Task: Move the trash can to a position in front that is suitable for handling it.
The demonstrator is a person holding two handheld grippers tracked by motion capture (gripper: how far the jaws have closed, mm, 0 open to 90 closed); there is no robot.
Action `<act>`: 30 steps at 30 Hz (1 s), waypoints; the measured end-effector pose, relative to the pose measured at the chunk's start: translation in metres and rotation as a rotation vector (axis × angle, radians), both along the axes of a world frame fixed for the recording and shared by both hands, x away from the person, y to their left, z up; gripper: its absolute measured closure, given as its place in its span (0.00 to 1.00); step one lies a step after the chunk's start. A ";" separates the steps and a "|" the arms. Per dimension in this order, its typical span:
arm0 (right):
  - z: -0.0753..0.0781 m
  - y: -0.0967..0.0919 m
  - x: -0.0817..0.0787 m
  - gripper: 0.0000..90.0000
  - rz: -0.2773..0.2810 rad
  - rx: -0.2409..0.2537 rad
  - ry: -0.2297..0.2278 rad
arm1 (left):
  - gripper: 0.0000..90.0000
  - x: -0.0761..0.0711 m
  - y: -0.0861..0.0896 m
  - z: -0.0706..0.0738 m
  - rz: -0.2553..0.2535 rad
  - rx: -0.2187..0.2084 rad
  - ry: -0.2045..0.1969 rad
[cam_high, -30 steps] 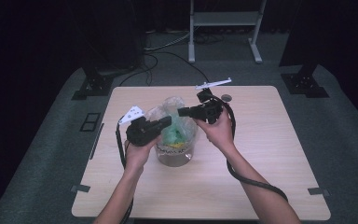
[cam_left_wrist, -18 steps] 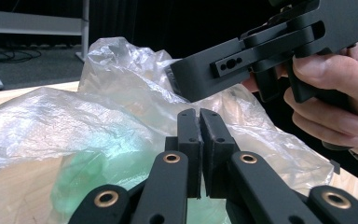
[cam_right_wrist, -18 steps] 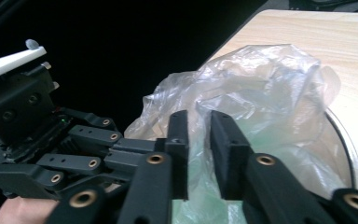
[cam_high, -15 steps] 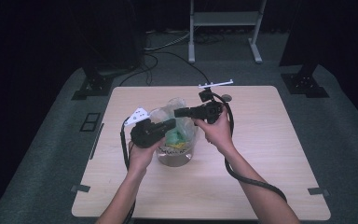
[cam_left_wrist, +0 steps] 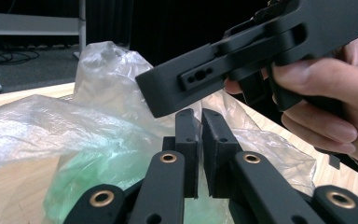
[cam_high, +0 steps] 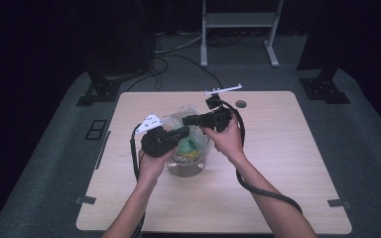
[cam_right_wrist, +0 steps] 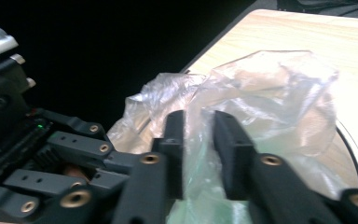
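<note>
High view: green item (cam_high: 186, 147) in clear bag (cam_high: 193, 119)

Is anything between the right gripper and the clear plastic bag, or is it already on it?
Nothing visible blocks it. The right gripper has its jaws slightly apart with a fold of the clear plastic bag between them; the left gripper works the same bag beside it.

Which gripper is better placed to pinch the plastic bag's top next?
Probably the right gripper: its open jaws straddle a fold of the plastic bag. The left gripper's jaws sit nearly closed.
</note>
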State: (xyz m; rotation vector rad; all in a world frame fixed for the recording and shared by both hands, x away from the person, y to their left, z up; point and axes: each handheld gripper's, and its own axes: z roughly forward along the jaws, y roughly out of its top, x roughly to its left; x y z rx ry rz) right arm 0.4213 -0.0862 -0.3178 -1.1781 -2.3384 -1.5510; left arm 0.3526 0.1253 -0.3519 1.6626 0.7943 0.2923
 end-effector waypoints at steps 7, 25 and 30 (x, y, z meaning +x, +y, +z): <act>-0.003 -0.003 0.000 1.00 -0.012 -0.024 0.002 | 0.79 -0.004 0.006 0.004 -0.003 -0.011 -0.001; -0.010 -0.027 0.005 1.00 -0.003 0.078 0.056 | 0.24 -0.013 0.028 0.011 0.066 -0.025 -0.004; -0.009 -0.032 0.006 1.00 -0.004 0.102 0.063 | 0.18 -0.020 0.034 0.014 0.059 -0.037 -0.018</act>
